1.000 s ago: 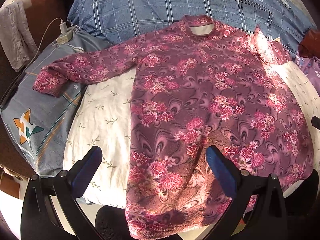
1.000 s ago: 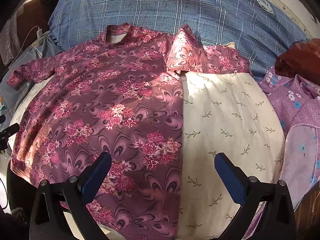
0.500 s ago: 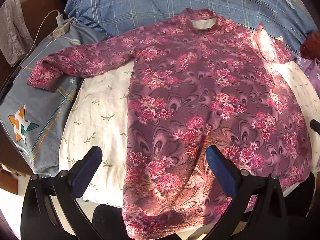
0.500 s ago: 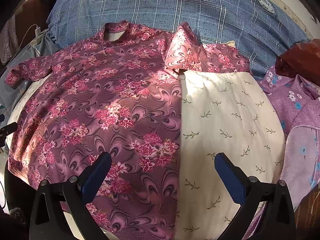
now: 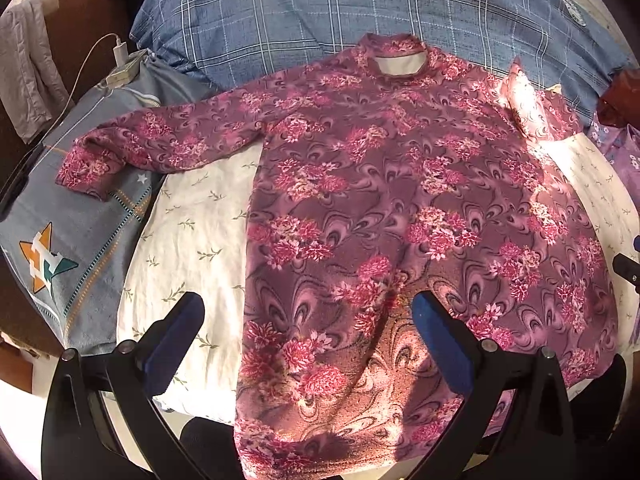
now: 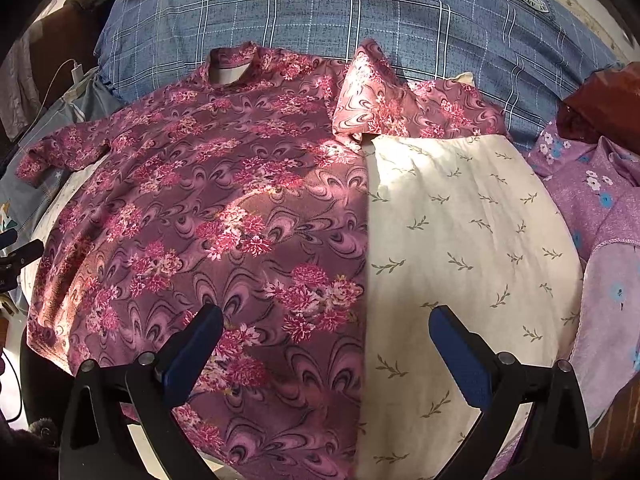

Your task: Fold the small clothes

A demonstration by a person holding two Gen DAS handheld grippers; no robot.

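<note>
A pink and maroon floral long-sleeved top [image 5: 400,208] [image 6: 208,216] lies flat, front up, on a cream leaf-print cushion [image 5: 192,240] [image 6: 460,240]. Its left sleeve [image 5: 160,148] stretches out over a grey-blue cloth. The right sleeve [image 6: 400,108] is bunched and folded near the shoulder. My left gripper [image 5: 308,312] hovers open above the lower left part of the top, holding nothing. My right gripper [image 6: 326,324] hovers open over the top's right side seam, also empty.
A blue plaid bedcover [image 5: 360,8] [image 6: 360,12] lies behind the top. A grey-blue cloth with a star logo [image 5: 52,256] is at the left, with a white charger and cable [image 5: 120,60]. Lilac floral clothes [image 6: 592,216] lie at the right.
Both views have shifted slightly over the top; the left view has pulled back a little. The top lies as it did, and both grippers remain open.
</note>
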